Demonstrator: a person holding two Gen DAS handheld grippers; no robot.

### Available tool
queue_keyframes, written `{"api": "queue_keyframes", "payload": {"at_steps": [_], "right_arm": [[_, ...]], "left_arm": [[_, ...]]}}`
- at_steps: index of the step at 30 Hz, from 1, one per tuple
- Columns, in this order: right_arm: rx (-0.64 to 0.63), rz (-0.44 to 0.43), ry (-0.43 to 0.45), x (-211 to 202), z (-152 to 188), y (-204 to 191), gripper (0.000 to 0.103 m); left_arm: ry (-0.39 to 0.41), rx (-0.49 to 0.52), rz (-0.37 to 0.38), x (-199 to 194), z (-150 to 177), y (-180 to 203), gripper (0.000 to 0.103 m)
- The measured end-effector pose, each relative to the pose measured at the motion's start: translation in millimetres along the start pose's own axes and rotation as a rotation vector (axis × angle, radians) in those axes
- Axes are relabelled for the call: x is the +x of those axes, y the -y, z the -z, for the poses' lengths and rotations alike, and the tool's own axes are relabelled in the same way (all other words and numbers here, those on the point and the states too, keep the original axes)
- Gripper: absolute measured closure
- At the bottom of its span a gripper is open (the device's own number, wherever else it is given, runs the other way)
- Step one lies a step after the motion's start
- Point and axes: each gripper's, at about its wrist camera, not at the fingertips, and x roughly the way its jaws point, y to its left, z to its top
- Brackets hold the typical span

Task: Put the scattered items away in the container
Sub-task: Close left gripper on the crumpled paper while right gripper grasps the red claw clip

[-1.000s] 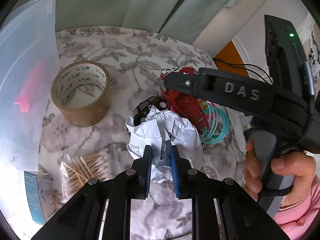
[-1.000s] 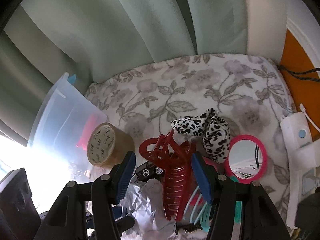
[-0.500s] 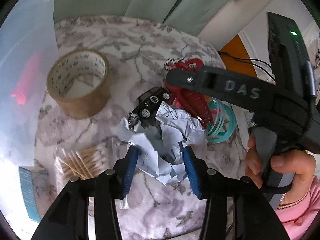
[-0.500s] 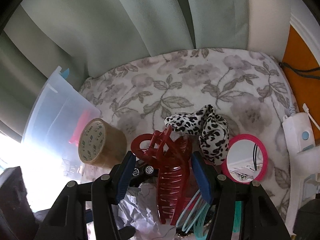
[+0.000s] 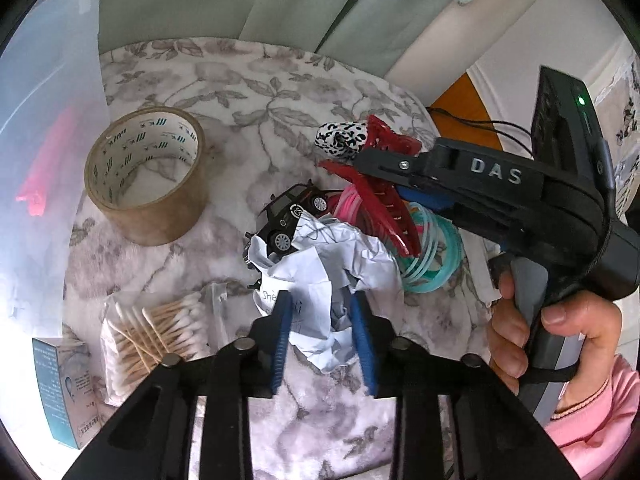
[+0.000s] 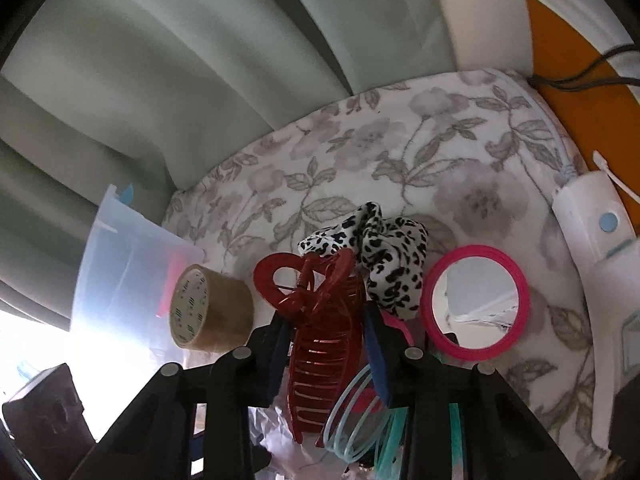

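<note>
My left gripper (image 5: 322, 334) is shut on the crumpled white paper (image 5: 332, 264) on the floral cloth. My right gripper (image 6: 326, 350) is shut on the red hair claw (image 6: 320, 344), which also shows in the left wrist view (image 5: 376, 196) under the right gripper's body. A clear plastic container (image 5: 44, 92) stands at the left, with something red seen through its wall; it also shows in the right wrist view (image 6: 124, 264). A black toy car (image 5: 292, 216) lies partly under the paper.
A roll of brown tape (image 5: 148, 172), a bag of cotton swabs (image 5: 160, 332) and a small blue box (image 5: 64, 392) lie on the left. Teal and pink ring bands (image 5: 428, 256), a leopard scrunchie (image 6: 380, 256) and a pink round mirror (image 6: 476, 308) lie on the right.
My left gripper opened wide, then closed on the paper again. My right gripper narrowed onto the red hair claw and lifted it slightly off the pile.
</note>
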Motion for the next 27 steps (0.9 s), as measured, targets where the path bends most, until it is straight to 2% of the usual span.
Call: {"api": "queue_keyframes", "payload": {"at_steps": [3,4,7,23,27], "right_arm": [[0.012,-0.016,0.023,-11.3,1.8,-0.2,0.065],[0.014,-0.019,0.031,-15.4,2.4,-0.3,0.065],[0.018,-0.021,0.053,-26.4,4.0,-0.3,0.065],[0.031,-0.055,0.129,-81.7,25.6,-0.6,0.065],[0.029,-0.062,0.145,-89.8,28.3,-1.3,0.065]], "left_arm": [[0.009,-0.002,0.001,-4.4,0.4,0.6,0.087],[0.010,-0.004,0.002,-5.6,0.8,1.1,0.094],[0.014,-0.001,0.011,-10.2,2.2,4.8,0.099],[0.050,0.054,-0.017,-34.2,10.0,24.7,0.100],[0.032,0.044,-0.018,-31.1,10.8,23.2,0.100]]}}
